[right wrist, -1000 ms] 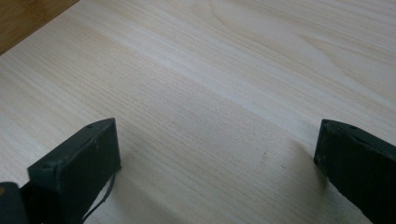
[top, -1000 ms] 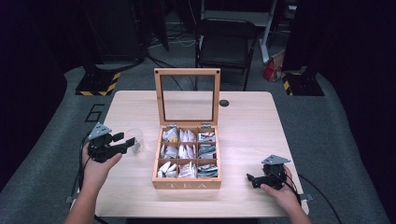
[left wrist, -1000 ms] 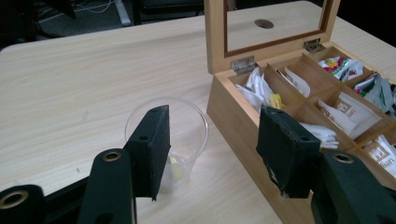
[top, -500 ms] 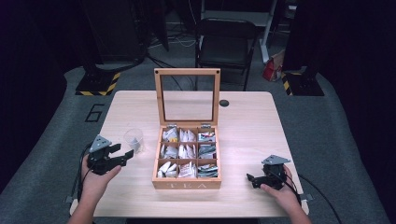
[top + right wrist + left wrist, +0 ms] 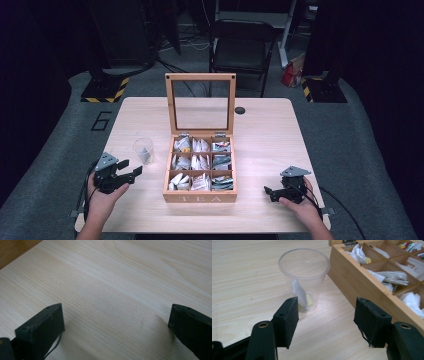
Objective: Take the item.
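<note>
Standing open at the centre of the high view, a wooden tea box (image 5: 200,172) shows its glass lid upright and nine compartments of packets. Left of it, a clear plastic cup (image 5: 143,150) on the pale table (image 5: 265,135) holds a tea bag (image 5: 300,293). At lower left the left gripper (image 5: 131,170) hangs near the cup, jaws wide and empty. At lower right the right gripper (image 5: 269,192) rests low over bare wood, jaws wide.
</note>
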A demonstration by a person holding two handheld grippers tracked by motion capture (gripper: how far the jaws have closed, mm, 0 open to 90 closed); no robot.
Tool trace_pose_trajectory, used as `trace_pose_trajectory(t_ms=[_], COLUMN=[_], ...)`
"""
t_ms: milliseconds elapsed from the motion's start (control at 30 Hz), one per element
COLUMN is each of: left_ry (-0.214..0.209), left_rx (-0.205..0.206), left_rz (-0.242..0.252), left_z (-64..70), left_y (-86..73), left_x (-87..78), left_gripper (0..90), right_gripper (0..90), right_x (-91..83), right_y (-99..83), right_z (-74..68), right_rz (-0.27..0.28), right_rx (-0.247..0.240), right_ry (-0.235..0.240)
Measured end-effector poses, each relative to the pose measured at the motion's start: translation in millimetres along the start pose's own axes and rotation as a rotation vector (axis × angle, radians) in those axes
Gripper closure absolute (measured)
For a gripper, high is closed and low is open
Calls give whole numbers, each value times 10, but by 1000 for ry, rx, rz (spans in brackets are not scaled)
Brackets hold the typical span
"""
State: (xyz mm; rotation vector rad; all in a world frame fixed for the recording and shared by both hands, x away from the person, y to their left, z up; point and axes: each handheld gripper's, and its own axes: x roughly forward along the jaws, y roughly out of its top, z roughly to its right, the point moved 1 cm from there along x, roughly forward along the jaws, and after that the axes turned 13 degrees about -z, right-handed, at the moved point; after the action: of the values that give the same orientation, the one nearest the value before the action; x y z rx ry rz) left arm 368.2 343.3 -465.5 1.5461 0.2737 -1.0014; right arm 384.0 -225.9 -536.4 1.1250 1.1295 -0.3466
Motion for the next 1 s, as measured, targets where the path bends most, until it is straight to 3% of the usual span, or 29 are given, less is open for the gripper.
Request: trace_pose_trajectory(t_ms=[333, 567, 1000], left_ry=[9, 10, 4], left_rx=[-47, -47, -59], left_rz=[-24, -61, -82], left_z=[-132, -195, -183], left_y=[-149, -237, -278], left_x=[120, 211, 313], left_gripper=[363, 364, 363], right_gripper=[0, 0, 0], right_x=[0, 0, 0], right_y=[-1, -1, -1], right_z=[0, 2, -1], right_rz=[0, 0, 1], right_rx=[-1, -2, -1], right_ry=[0, -3, 0])
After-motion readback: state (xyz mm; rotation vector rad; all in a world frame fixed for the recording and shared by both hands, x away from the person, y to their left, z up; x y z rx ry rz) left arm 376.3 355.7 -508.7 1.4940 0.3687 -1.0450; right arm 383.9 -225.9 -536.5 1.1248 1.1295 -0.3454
